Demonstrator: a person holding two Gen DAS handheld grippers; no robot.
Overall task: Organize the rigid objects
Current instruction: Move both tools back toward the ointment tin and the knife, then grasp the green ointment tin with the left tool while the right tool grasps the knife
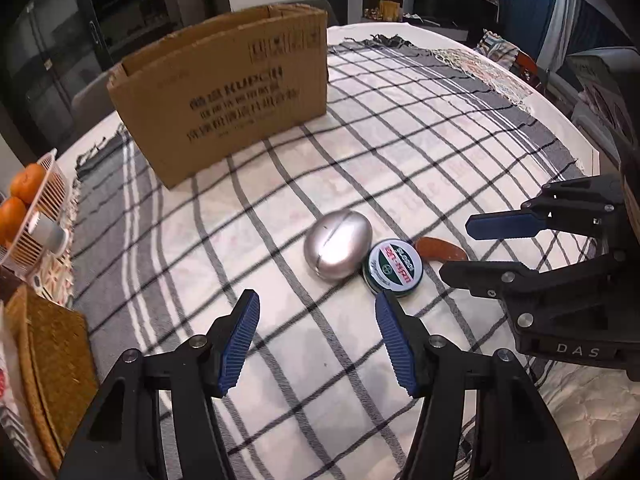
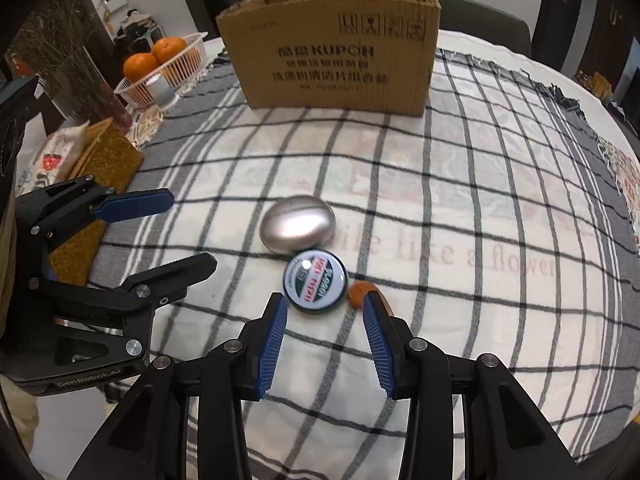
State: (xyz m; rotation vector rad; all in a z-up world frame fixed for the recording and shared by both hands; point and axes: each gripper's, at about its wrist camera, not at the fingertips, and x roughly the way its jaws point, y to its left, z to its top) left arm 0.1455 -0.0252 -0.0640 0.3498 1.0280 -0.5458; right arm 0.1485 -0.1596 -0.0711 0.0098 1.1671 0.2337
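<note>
A silver egg-shaped metal piece (image 1: 338, 245) (image 2: 297, 228) lies on the checked cloth. Against its near side sits a round green tin with a white lid (image 1: 393, 267) (image 2: 315, 285). A small brown flat piece (image 1: 441, 249) (image 2: 359, 293) lies just right of the tin. My left gripper (image 1: 317, 307) (image 2: 191, 229) hovers open, nothing between its fingers, a little short of the egg. My right gripper (image 2: 325, 304) (image 1: 454, 248) is open too, its blue pads either side of the tin's near edge without touching it. An open cardboard box (image 1: 228, 96) (image 2: 336, 52) stands behind.
A white basket of oranges (image 1: 38, 208) (image 2: 164, 64) and a woven mat (image 1: 52, 356) (image 2: 108, 160) sit at the left edge of the round table. The cloth's fringed border (image 1: 472, 68) runs along the far right. A chair back (image 2: 484, 20) stands behind the box.
</note>
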